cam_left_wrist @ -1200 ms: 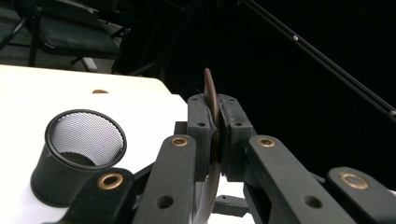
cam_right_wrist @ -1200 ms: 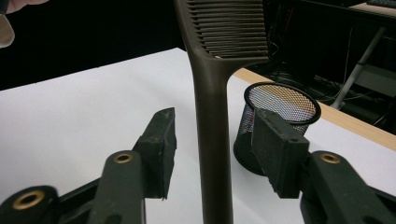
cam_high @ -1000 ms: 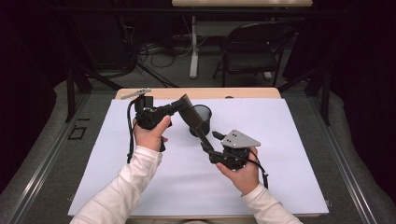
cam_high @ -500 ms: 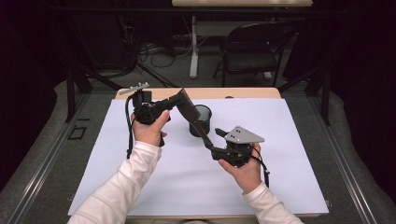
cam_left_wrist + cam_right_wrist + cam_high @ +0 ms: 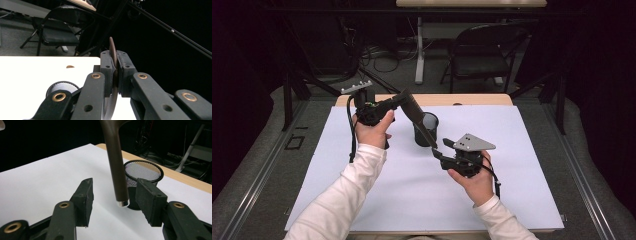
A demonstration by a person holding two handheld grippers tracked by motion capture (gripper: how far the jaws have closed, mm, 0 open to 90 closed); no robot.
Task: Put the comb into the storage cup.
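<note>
A long dark-brown utensil (image 5: 417, 117) slants across the table, broad end up at the left, handle running down to the right. My left gripper (image 5: 398, 102) is shut on its thin flat blade (image 5: 112, 48), seen edge-on between the pads. My right gripper (image 5: 438, 149) is open, and the handle's metal-capped end (image 5: 122, 203) hangs between its two pads (image 5: 86, 195) without touching them. A black mesh cup (image 5: 427, 131) stands upright on the white sheet just behind the handle; its open rim (image 5: 143, 170) lies beyond the right pad.
A white sheet (image 5: 512, 165) covers most of the wooden table (image 5: 472, 99). Beyond the far edge stand a black folding chair (image 5: 484, 55) and a table leg with cables on the floor. Dark rails run along both sides.
My left gripper has risen a little and drawn toward the far edge, carrying the utensil's broad end with it. The right hand has stayed almost where it was.
</note>
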